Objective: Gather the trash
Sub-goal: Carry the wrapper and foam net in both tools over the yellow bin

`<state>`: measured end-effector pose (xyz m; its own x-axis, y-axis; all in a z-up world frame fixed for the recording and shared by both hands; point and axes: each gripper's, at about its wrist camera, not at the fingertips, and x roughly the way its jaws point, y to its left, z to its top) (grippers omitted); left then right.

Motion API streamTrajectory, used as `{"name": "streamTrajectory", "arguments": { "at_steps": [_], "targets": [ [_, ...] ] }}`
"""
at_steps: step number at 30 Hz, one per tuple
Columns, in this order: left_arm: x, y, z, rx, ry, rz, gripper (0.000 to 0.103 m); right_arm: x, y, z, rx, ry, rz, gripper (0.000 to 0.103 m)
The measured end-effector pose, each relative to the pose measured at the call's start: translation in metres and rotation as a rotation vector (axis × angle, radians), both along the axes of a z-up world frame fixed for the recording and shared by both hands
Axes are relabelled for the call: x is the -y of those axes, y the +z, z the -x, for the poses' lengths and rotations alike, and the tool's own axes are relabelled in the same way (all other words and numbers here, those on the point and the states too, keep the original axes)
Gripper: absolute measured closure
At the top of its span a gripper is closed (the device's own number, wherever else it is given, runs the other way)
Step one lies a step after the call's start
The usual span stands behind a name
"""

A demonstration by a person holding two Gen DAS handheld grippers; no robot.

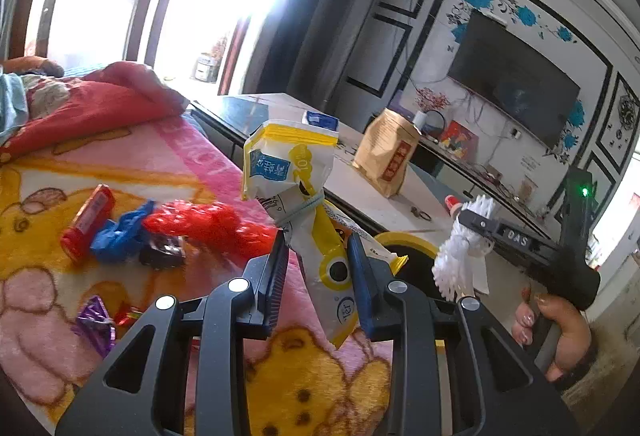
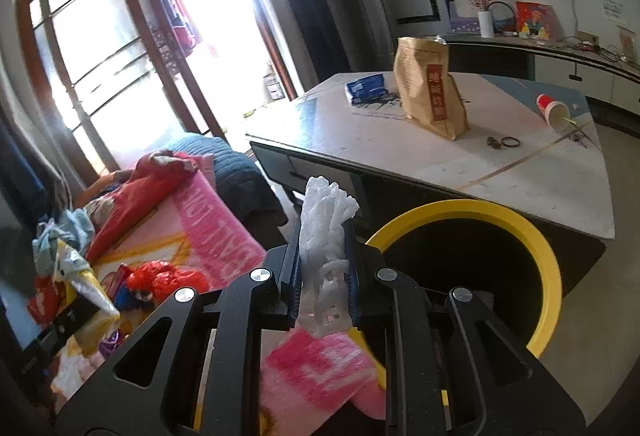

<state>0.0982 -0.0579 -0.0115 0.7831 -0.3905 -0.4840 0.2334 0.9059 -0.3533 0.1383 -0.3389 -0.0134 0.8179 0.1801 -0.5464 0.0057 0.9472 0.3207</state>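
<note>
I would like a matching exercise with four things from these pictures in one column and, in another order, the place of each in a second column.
Things:
1. white foam net
2. yellow and white bag
3. brown paper bag
4. red mesh bag

Places:
A. standing on the table
B. lying on the blanket
C. held in the right gripper
D. held in the left gripper

Pairs: 1-C, 2-D, 3-A, 4-B

The yellow-rimmed bin sits mostly hidden behind the left gripper.
</note>
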Motion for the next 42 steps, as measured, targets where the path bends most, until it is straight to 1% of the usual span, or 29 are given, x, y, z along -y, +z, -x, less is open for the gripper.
{"name": "streamTrajectory", "arguments": {
  "at_steps": [14, 24, 35, 42],
  "targets": [
    [0.033, -0.011, -0.007, -0.012, -0.092, -0.017, 0.074, 0.031, -0.003, -0.003, -0.004, -0.092, 0.02, 0.091],
    [0.069, -0.025, -0.018, -0.028, -0.194, -0.039, 0.074, 0.063, -0.014, -0.007, -0.039, -0.18, 0.024, 0.091],
    [0.096, -0.038, -0.023, -0.048, -0.254, -0.056, 0.074, 0.089, -0.027, -0.011, -0.07, -0.256, 0.037, 0.091],
    [0.118, -0.048, -0.034, -0.064, -0.287, -0.073, 0.074, 0.105, -0.035, -0.013, -0.085, -0.296, 0.06, 0.091]
  ]
}}
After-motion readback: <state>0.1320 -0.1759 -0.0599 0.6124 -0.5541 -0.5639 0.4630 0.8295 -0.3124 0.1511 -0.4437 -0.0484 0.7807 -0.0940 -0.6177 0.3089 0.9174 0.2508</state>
